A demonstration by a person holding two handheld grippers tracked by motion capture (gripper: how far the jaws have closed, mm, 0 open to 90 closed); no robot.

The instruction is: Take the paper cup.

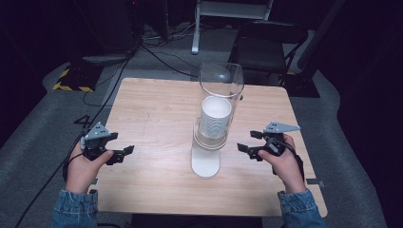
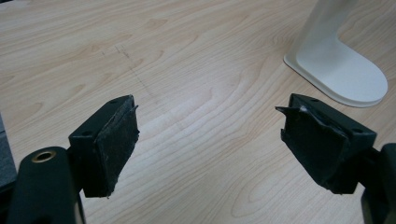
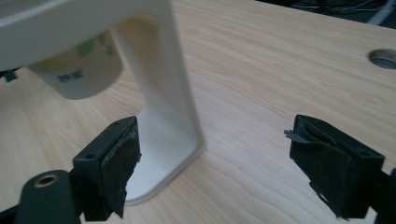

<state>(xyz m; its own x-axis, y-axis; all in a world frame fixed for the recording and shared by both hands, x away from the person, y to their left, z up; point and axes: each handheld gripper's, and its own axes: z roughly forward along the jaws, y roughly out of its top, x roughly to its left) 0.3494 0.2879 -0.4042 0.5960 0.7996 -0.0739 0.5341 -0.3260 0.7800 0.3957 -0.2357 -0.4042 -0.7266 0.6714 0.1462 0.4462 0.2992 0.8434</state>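
The cup dispenser [image 1: 209, 142] stands near the middle of the table [image 1: 152, 109], slightly toward the near edge: one white stand with a rounded foot, carrying a clear tube [image 1: 221, 80] with a stack of white paper cups [image 1: 215, 118] inside. How many cups are stacked cannot be counted. In the right gripper view the lowest cup [image 3: 77, 70] hangs below the holder; it bears green marks and small dark print, too blurred to read. The top of the tube is cut off there. Two claws are held low over the table, one on each side of the stand. The left claw [image 1: 121, 153] sits toward the left edge, jaws spread and empty. The right claw [image 1: 248, 149] sits toward the right edge, jaws likewise spread and empty.
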